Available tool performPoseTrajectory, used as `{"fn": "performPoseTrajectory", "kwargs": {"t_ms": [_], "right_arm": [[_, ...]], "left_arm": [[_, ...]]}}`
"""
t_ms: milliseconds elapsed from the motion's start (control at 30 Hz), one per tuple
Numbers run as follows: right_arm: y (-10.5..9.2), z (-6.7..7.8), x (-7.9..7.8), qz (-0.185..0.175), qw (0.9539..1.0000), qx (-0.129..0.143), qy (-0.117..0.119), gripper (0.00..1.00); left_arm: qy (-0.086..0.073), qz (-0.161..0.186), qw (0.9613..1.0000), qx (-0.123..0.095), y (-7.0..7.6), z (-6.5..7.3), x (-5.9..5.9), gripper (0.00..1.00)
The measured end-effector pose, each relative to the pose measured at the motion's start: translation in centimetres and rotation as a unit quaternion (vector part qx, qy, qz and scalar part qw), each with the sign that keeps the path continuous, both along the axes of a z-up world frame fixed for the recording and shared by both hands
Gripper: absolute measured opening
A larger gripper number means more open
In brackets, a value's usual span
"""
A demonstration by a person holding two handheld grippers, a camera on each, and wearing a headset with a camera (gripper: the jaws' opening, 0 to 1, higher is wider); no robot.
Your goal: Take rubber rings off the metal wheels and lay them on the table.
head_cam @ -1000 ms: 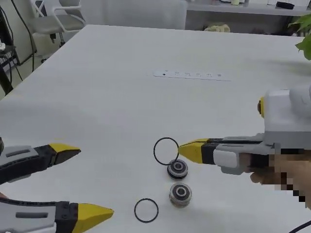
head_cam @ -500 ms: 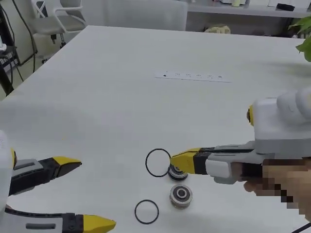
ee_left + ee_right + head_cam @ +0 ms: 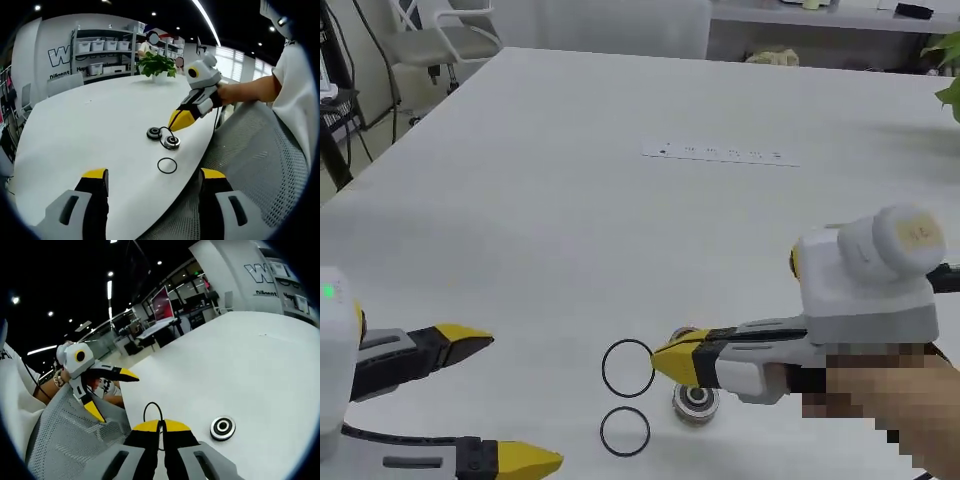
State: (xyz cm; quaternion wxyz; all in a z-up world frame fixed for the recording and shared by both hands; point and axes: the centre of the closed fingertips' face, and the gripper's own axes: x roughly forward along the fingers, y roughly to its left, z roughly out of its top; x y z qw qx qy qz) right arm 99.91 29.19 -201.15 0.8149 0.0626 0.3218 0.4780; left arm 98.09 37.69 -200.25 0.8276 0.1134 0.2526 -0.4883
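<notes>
Rubber ring (image 3: 605, 366) being pinched by right gripper (image 3: 660, 361) fingers, wheel (image 3: 695, 401) sitting at ring's 4 o'clock; left gripper (image 3: 513, 400) fingers gaping open.

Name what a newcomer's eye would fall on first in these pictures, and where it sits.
First comes the right gripper near the front edge of the white table, its yellow jaws shut on a black rubber ring. Just below it, a second ring lies flat beside a metal wheel. At lower left the left gripper hangs open, holding nothing.

Head view looks down on table (image 3: 570, 150); gripper views face each other, low (sharing metal wheel (image 3: 222, 427)).
</notes>
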Motion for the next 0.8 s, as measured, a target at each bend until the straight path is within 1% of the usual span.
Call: {"fn": "performPoseTrajectory", "kwargs": {"t_ms": [67, 100, 167, 233, 333, 367, 400, 533, 633, 800], "right_arm": [[0.1, -0.4, -0.1, 0.002, 1.0000, -0.002, 0.003, 0.00], [0.3, -0.8, -0.3, 0.006, 0.9999, -0.003, 0.013, 0.00], [0.5, -1.3, -0.5, 0.008, 0.9998, -0.006, 0.018, 0.00], [0.6, -1.8, -0.7, 0.009, 0.9997, -0.015, 0.020, 0.00], [0.9, -2.7, -1.3, 0.019, 0.9992, -0.027, 0.021, 0.00], [1.0, -2.9, -1.3, 0.020, 0.9991, -0.032, 0.019, 0.00], [1.0, -3.2, -1.4, 0.024, 0.9988, -0.042, 0.013, 0.00], [1.4, -3.8, -2.0, 0.043, 0.9976, -0.054, 0.010, 0.00], [1.5, -3.9, -2.2, 0.054, 0.9963, -0.066, -0.009, 0.00], [1.4, -4.1, -2.1, 0.059, 0.9952, -0.077, -0.019, 0.00]], "left_arm": [[0.002, 0.001, 1.0000, 0.000, 0.0, -0.1, 0.0, 0.71], [0.005, 0.002, 1.0000, -0.002, 0.0, -0.1, 0.0, 0.71], [0.008, 0.002, 1.0000, -0.005, 0.0, -0.2, 0.0, 0.71], [0.009, 0.003, 0.9999, -0.005, 0.0, -0.2, 0.0, 0.71], [0.014, 0.003, 0.9999, -0.003, 0.0, -0.4, -0.1, 0.71], [0.015, 0.003, 0.9999, -0.002, 0.0, -0.4, -0.1, 0.71], [0.014, 0.003, 0.9999, -0.002, 0.0, -0.4, -0.1, 0.71], [0.015, 0.006, 0.9999, -0.003, 0.0, -0.5, 0.0, 0.71], [0.016, 0.010, 0.9998, -0.005, 0.1, -0.5, 0.1, 0.71], [0.017, 0.008, 0.9998, -0.003, 0.1, -0.6, 0.0, 0.71]]}}
